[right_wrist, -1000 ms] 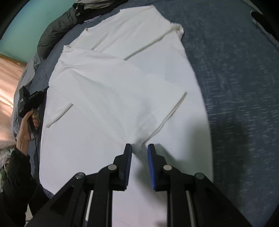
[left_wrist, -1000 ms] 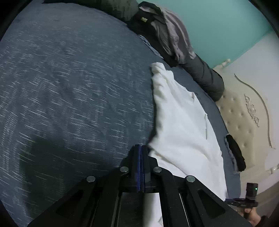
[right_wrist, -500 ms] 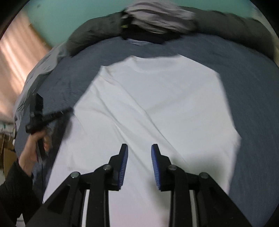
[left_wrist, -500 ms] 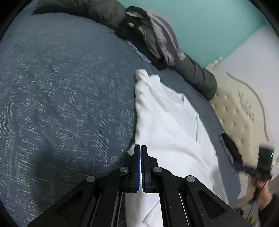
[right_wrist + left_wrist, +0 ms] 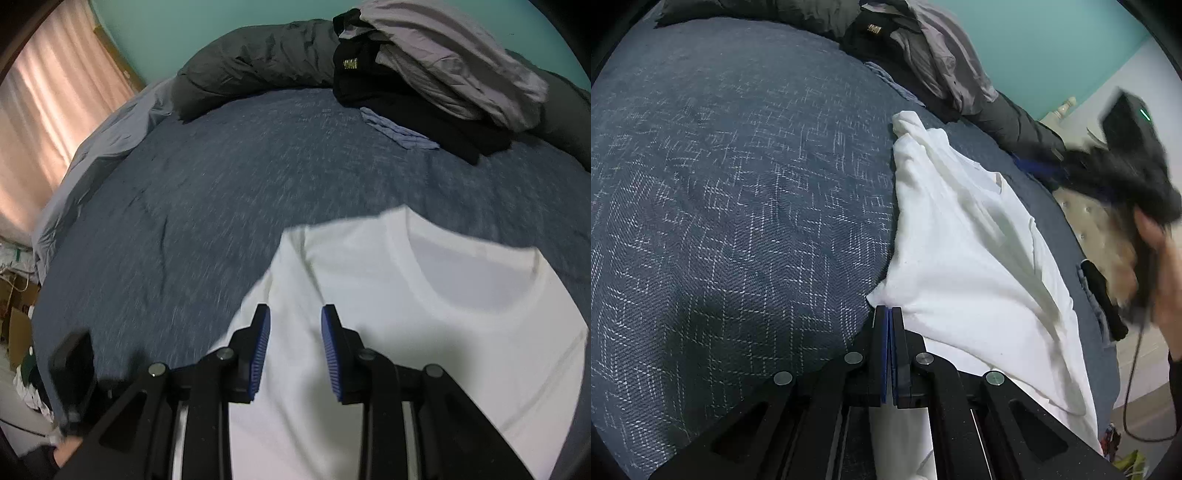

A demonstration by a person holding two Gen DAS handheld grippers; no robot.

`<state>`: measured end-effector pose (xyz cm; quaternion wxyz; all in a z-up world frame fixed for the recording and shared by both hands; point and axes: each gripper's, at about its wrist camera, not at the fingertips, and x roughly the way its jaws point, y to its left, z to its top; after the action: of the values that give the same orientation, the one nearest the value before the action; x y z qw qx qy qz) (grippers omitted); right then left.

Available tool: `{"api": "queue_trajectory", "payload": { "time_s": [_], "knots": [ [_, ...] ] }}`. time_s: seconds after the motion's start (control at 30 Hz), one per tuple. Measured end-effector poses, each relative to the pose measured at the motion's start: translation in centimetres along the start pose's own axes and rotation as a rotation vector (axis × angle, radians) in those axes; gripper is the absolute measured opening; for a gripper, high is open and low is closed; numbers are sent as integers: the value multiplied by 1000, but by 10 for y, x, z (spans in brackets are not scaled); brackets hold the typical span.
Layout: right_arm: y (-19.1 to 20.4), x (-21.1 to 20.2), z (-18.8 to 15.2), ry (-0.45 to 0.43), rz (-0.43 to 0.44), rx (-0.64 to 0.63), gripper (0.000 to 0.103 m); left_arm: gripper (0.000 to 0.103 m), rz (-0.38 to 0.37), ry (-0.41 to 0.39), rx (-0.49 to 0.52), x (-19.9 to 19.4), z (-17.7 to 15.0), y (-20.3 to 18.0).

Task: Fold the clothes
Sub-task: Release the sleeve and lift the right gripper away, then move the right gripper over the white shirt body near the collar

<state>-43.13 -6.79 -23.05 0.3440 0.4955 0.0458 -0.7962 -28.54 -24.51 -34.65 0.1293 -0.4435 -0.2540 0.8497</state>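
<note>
**A:** Teal wall behind, dark blue woven bed cover (image 5: 738, 221) underneath, and your white T-shirt (image 5: 960, 266) lies on it, well apart from the pile of dark and grey clothes (image 5: 424, 81) by the rolled duvet (image 5: 258, 70).

**B:** How do my claws stand?

**A:** Your left claw (image 5: 888, 314) has its blue pads pressed together at the shirt's near edge. Cloth bunches right at the tips and passes under the frame, so you look to be pinching a fold of it, though the pinch itself is hidden. Your right claw (image 5: 295, 332) is spread wide over the shirt near the collar, with nothing between the pads.

**B:** What could go wrong?

**A:** In the left view the shirt is ridged and lifted along one side, with layers lying over each other. Pull with the left alone and the far layers may drag, so the fold skews. If the right one closes where it hovers, it may catch only the top layer. That view is also blurred, so you're swinging fast; a quick sweep could snag the collar (image 5: 472, 280).
</note>
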Motion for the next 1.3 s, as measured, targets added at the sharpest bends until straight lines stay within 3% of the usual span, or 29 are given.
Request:
{"api": "queue_trajectory", "payload": {
  "time_s": [0.1,0.43,0.47,0.53,0.6,0.83,1.03,1.3],
  "knots": [
    [0,20,21,24,-20,7,38,0,-3,0,-5,1,-1,1],
    [9,76,55,110,-49,-12,37,0,0,-6,4,0,-5,0],
    [7,79,56,111,-44,-6,34,0,2,-6,6,0,-5,0],
    [5,83,57,114,-12,16,8,0,1,-5,8,0,-6,-1],
    [3,85,57,109,4,32,3,0,-6,-3,6,-3,-10,0],
    [-24,68,68,-12,-3,140,2,0,-17,-4,-9,-6,-17,-2],
    [-34,76,69,-12,-19,159,2,0,-18,-6,-13,-7,-17,-3],
    [-40,51,74,-82,-12,138,2,0,-16,-3,-12,-14,-21,-14]
  ]
}}
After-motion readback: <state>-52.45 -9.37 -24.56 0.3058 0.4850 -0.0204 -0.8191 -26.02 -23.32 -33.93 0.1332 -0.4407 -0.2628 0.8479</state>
